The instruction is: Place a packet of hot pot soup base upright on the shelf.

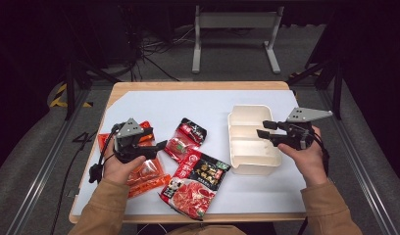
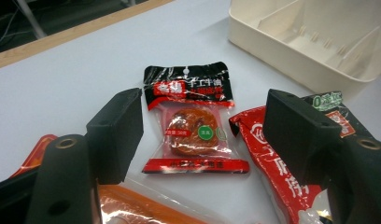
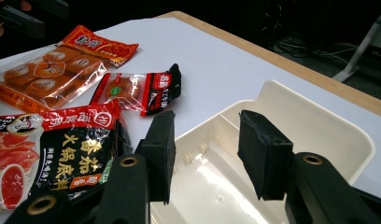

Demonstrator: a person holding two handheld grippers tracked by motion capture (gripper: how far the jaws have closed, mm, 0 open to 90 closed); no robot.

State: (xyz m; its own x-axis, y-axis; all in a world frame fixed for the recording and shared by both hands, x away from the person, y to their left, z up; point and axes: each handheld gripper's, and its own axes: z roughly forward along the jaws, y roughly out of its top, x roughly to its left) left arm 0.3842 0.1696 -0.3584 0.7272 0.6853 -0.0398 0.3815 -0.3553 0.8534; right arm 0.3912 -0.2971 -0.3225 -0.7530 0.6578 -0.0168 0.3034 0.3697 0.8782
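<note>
Left gripper (image 1: pixel 161 145) hovers over the orange packet (image 1: pixel 148 172), its parted jaws pointing at the small packet (image 2: pixel 193 126) just ahead. Large packet (image 1: pixel 198 182) lies beside that claw, toward the tray (image 1: pixel 247 166). Right gripper (image 1: pixel 263 129) hangs above the tray, jaws apart, nothing between them.

The small sauce packet (image 2: pixel 192 122) is glossy, crinkly plastic film, the cream tray (image 1: pixel 250 139) looks like smooth matt plastic, and the table edge (image 1: pixel 198 85) is pale wood.
</note>
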